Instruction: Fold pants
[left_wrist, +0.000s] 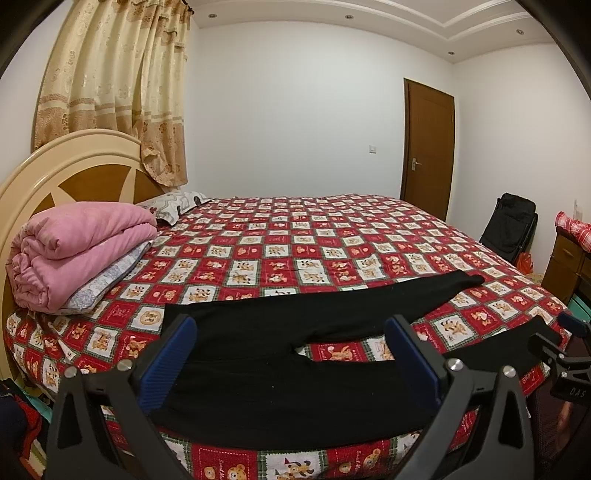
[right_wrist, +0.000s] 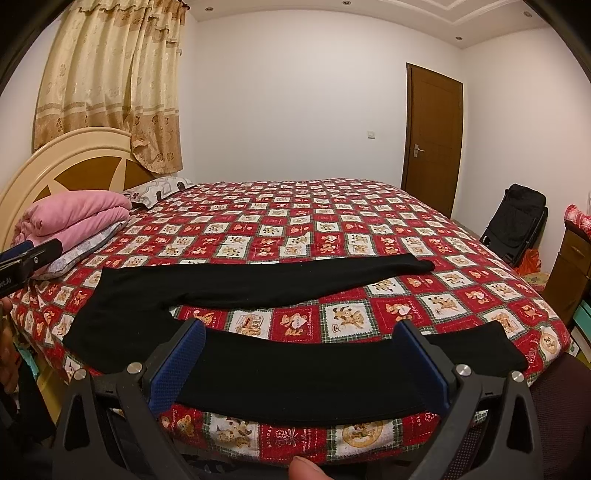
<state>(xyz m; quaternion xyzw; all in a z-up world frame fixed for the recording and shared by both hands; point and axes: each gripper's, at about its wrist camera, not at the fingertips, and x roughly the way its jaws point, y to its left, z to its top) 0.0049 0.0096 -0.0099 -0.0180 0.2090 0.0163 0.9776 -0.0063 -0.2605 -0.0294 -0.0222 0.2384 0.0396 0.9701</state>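
Black pants (left_wrist: 280, 384) lie spread flat on the red patterned bed (left_wrist: 295, 240), waist to the left, two legs splayed to the right. My left gripper (left_wrist: 290, 350) is open, hovering over the waist and hip part near the front edge. My right gripper (right_wrist: 301, 354) is open, hovering over the nearer leg (right_wrist: 295, 380). The farther leg (right_wrist: 295, 277) stretches right across the bed. The right gripper also shows at the right edge of the left wrist view (left_wrist: 570, 343), the left gripper at the left edge of the right wrist view (right_wrist: 29, 258).
A folded pink quilt (left_wrist: 77, 251) and pillows (left_wrist: 173, 205) lie by the headboard (left_wrist: 55, 173) at left. A black chair (left_wrist: 511, 225) and a wooden cabinet (left_wrist: 565, 266) stand right of the bed. A brown door (left_wrist: 428, 147) is behind.
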